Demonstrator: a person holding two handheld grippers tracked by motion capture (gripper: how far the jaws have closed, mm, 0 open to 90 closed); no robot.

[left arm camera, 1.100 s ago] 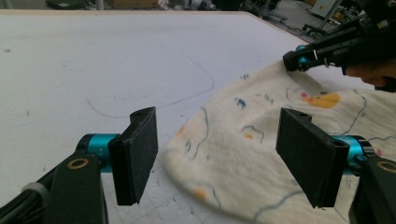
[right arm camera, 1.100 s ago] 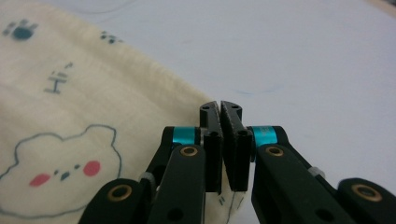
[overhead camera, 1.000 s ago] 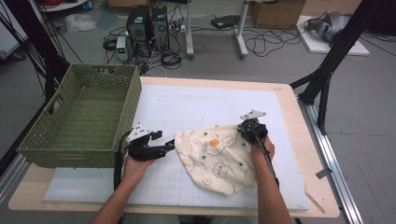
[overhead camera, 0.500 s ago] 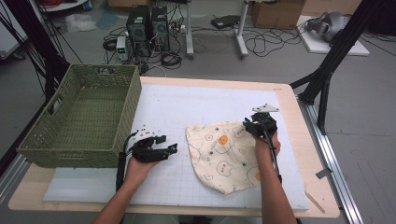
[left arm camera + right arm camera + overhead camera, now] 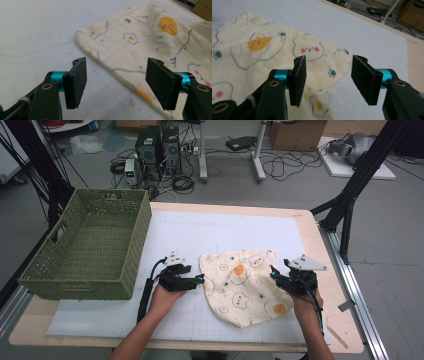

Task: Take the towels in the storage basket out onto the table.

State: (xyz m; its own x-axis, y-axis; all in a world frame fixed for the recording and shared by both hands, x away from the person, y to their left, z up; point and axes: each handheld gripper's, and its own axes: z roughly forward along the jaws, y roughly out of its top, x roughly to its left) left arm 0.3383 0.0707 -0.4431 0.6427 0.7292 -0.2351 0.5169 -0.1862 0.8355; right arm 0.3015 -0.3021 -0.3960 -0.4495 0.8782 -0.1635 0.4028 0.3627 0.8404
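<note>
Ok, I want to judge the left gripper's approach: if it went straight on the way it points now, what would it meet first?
Probably the near edge of the cream printed cloth. The left gripper, jaws open and empty, points at that hem over the white mat; how high it rides is unclear.

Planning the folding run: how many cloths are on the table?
1: a cream cotton cloth printed with eggs and bears, lying flat on the white mat between the two grippers. None visible inside the green woven basket.

Wooden worktop (image 5: 320, 245) overlaid with a white mat (image 5: 210, 235). Beyond its far edge: grey floor (image 5: 300, 190), two computer towers (image 5: 159, 142), tangled cables (image 5: 280, 167), cardboard box (image 5: 295, 132). Black frame struts (image 5: 350, 195) stand right of the worktop.
</note>
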